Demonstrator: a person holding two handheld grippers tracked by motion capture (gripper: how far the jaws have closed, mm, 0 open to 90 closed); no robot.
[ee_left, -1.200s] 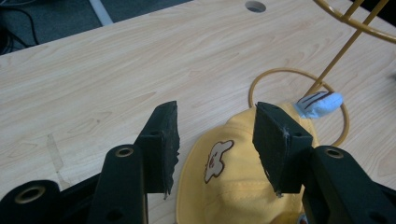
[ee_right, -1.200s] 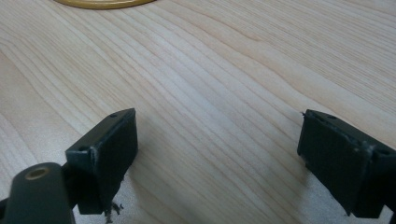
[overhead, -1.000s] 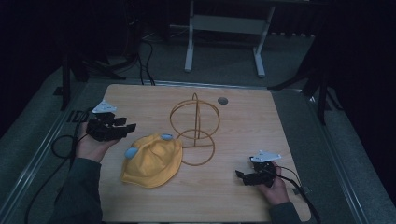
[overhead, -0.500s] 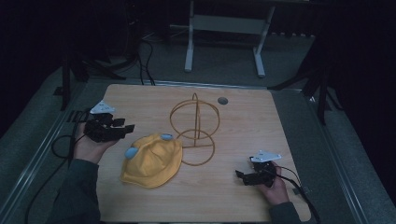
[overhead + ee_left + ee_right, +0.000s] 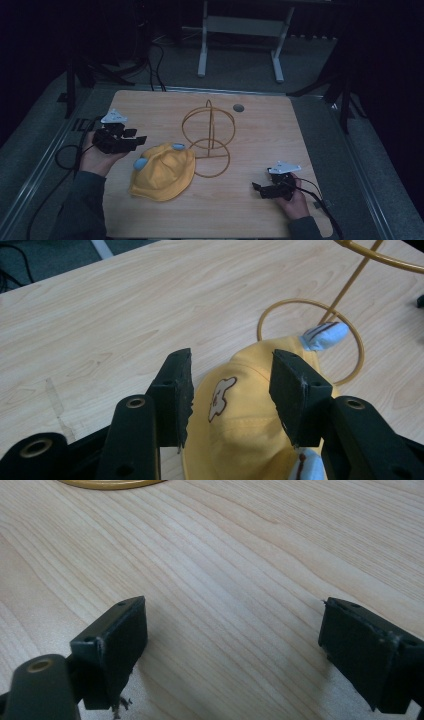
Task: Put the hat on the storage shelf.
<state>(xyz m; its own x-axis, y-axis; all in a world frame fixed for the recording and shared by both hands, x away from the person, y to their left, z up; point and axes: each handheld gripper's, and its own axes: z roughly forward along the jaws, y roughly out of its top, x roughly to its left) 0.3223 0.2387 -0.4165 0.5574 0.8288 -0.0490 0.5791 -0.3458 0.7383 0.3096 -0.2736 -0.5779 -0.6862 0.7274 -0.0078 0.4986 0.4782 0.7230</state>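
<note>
Two hand-held grippers are in use at the wooden table (image 5: 260,220), one at each side. The left gripper (image 5: 135,140) is held above the table's left edge, near the yellow cap (image 5: 162,172). The left hand (image 5: 97,157) grips it from below, with the forearm and dark sleeve (image 5: 77,210) entering from the bottom left corner of the high view. Its jaws point right, toward the cap. In the left gripper view the left gripper (image 5: 231,382) has its jaws apart, with the cap's crown visible in the gap between them; the jaws sit above the cap and whether they touch the fabric cannot be told.

The yellow cap lies flat on the table, left of centre, nearer the person's edge. Its crown carries a small white figure (image 5: 221,396) and two pale blue ears (image 5: 325,336). One edge of the cap overlaps the base ring of the gold wire stand (image 5: 210,132), which stands upright at the table's centre.

The right gripper (image 5: 257,189) rests low near the table's front right corner, well apart from the cap. The right hand (image 5: 295,200) holds it from behind, with the jaws pointing left. In the right gripper view the right gripper (image 5: 232,640) has its jaws wide apart over bare wood, holding nothing. A small grey disc (image 5: 238,107) is set in the table's far side.
</note>
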